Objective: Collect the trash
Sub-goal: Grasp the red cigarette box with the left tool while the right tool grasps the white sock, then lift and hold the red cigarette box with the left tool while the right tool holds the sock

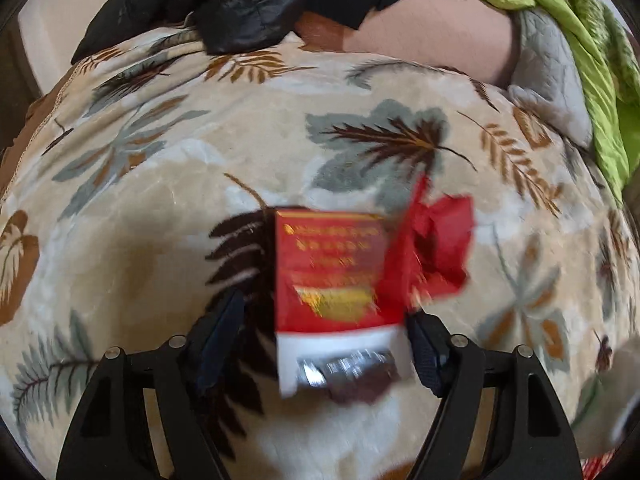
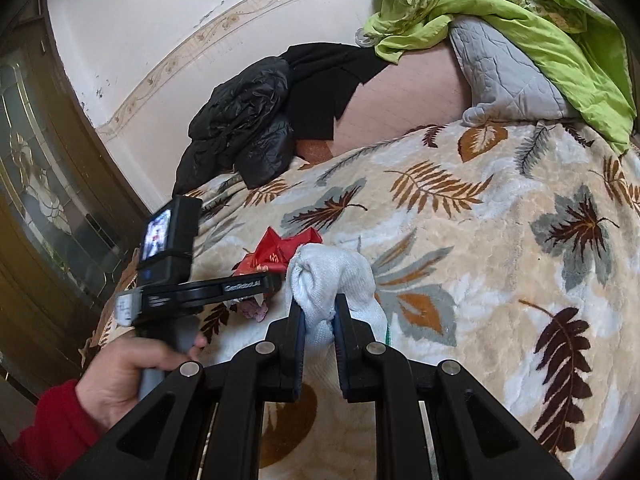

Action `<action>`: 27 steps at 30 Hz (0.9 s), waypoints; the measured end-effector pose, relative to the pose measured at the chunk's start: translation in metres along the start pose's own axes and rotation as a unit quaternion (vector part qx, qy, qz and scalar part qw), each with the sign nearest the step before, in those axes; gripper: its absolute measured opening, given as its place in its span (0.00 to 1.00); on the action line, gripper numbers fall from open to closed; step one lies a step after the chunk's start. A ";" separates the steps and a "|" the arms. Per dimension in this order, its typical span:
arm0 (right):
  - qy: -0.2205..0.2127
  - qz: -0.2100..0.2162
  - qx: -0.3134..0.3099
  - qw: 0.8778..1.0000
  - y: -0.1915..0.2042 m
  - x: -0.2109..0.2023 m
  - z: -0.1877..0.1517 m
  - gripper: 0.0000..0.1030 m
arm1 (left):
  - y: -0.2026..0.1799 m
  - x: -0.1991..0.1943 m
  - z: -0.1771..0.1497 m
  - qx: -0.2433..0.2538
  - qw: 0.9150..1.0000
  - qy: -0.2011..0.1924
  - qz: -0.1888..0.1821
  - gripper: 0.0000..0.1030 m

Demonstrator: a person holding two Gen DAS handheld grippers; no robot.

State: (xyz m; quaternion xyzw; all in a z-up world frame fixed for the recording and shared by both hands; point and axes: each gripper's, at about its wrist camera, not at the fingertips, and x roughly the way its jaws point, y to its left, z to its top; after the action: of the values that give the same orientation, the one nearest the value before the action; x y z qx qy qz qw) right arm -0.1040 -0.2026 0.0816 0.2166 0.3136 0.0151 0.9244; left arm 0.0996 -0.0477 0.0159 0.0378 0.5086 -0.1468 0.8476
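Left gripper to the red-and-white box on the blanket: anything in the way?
Nothing visible. The red-and-white box lies flat on the leaf-print blanket, already between the open left gripper fingers. Crumpled red wrapper touches the box's right side, outside the fingers' path.

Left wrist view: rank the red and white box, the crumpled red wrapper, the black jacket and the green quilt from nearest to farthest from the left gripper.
1. Red and white box, between the left gripper's open jaws.
2. Crumpled red wrapper, just right of the box.
3. Black jacket, at the far top edge.
4. Green quilt, top right; too close to the jacket to call.
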 end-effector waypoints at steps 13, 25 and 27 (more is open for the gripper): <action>-0.008 0.008 -0.031 0.999 0.018 -0.008 -0.006 0.14 | 0.026 -0.077 -0.067 -0.030 0.997 -0.042 -0.053 0.50; 0.078 0.032 -0.041 0.996 0.027 -0.022 -0.053 0.14 | 0.013 -0.147 -0.176 -0.013 0.997 -0.043 -0.058 0.50; 0.105 0.044 -0.033 0.993 0.027 -0.019 -0.063 0.14 | 0.012 -0.139 -0.182 -0.016 0.998 -0.034 -0.053 0.50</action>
State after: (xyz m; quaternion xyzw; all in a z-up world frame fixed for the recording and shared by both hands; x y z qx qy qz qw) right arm -0.1535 -0.1563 0.0586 0.1965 0.3989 0.0885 0.8913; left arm -0.1132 0.0314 0.0485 -0.0078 0.4830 -0.1843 0.8560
